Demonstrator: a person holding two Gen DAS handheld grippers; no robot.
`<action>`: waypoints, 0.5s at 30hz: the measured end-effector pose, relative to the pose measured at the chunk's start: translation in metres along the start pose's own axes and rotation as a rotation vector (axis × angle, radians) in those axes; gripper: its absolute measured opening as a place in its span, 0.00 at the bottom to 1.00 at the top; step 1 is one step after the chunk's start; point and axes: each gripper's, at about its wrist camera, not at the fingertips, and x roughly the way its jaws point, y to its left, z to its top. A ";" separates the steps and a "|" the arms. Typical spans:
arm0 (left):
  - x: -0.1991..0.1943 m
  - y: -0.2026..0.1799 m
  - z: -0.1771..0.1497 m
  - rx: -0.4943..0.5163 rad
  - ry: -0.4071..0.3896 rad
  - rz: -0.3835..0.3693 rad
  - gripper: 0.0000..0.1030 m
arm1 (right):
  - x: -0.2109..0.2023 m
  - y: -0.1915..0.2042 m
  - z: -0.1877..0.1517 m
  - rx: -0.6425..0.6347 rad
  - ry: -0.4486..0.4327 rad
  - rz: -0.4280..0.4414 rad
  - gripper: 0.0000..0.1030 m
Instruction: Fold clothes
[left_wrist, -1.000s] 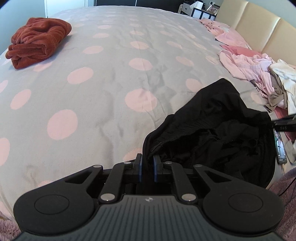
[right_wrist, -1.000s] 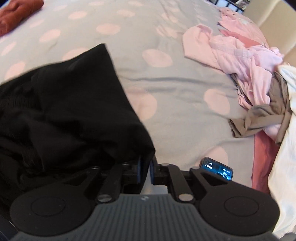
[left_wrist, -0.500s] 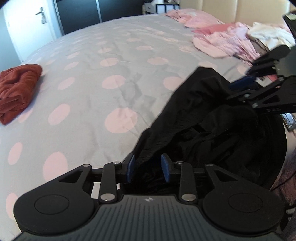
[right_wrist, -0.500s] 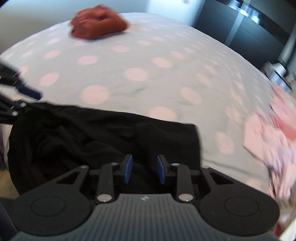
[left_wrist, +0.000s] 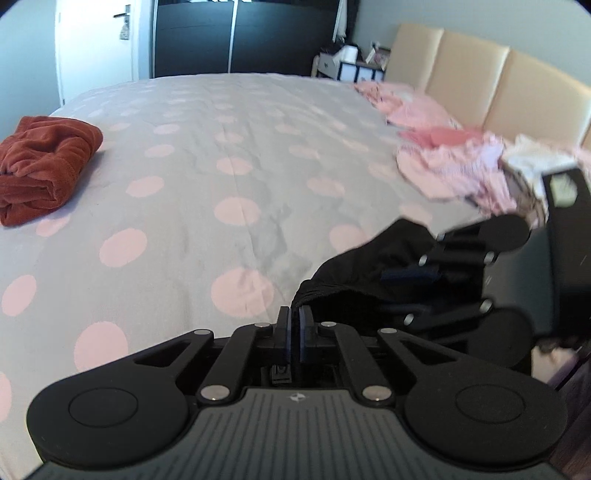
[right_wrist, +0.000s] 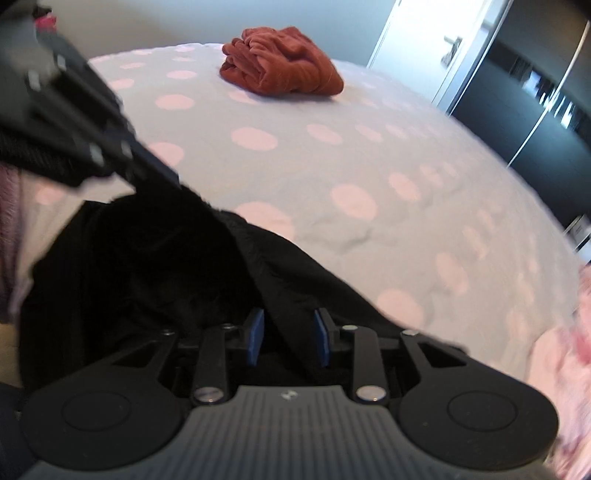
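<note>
Left hand-held gripper (left_wrist: 294, 321): jaws closed, pinching an edge of the black garment (left_wrist: 373, 266) right at the fingertips; fabric bunched just above the pads. Same gripper seen in right wrist view at upper left (right_wrist: 155, 177), blurred, tips against the top of the black garment (right_wrist: 147, 266).

Right hand-held gripper (right_wrist: 288, 334): blue pads (right_wrist: 255, 332) standing apart, a fold of black cloth running between them; pads not visibly pressing on it. Seen from the left wrist view at right (left_wrist: 410, 277), lying sideways against the garment, partly blurred.

Black garment: at the near edge of the bed (left_wrist: 207, 184), lifted in a heap between the two grippers, lower part draped over the bed's side.

Bed cover grey with pale pink dots. Rust-red garment (left_wrist: 44, 166), folded, near the far left edge; same item at top of right wrist view (right_wrist: 280, 77). Pink clothes pile (left_wrist: 454, 166) along the cream padded headboard (left_wrist: 498, 85), with a white piece beside it. Dark wardrobe (left_wrist: 243, 37) and white door (left_wrist: 96, 48) behind the bed.

Writing: none legible. Small emblem on left gripper body (left_wrist: 295, 397), unreadable.
</note>
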 end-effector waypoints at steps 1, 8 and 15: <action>-0.004 0.002 0.003 -0.024 -0.019 -0.013 0.02 | 0.001 0.001 0.000 -0.012 0.005 -0.014 0.31; -0.019 0.002 0.015 -0.062 -0.082 -0.056 0.02 | -0.005 -0.008 -0.019 -0.073 0.046 -0.211 0.24; -0.031 -0.005 0.019 -0.035 -0.111 -0.062 0.00 | -0.021 -0.032 -0.032 -0.016 0.075 -0.298 0.04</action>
